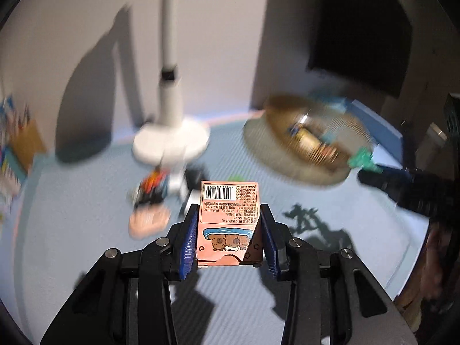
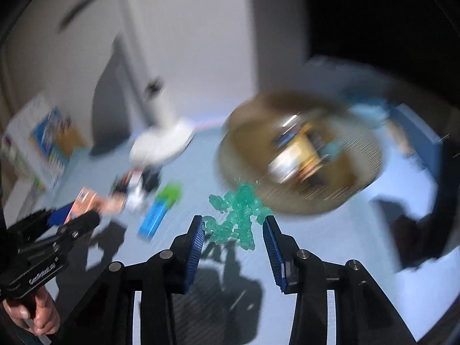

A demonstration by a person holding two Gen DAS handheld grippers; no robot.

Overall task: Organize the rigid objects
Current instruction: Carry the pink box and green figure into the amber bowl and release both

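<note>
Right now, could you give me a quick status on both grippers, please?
Left gripper shut on pink box. Right gripper holds green figure. Basket ahead, path looks clear.

Both wrist cameras look steeply down from close above the blue table (image 1: 86, 215), sharing the round basket (image 2: 359, 189).

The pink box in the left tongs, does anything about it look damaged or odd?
Yes. The pink box has a torn, bent flap at its near right corner, by the right pad, so that end gapes open. It also sits upside down to the camera, with its barcode at the far end. The rest of it looks intact.
</note>
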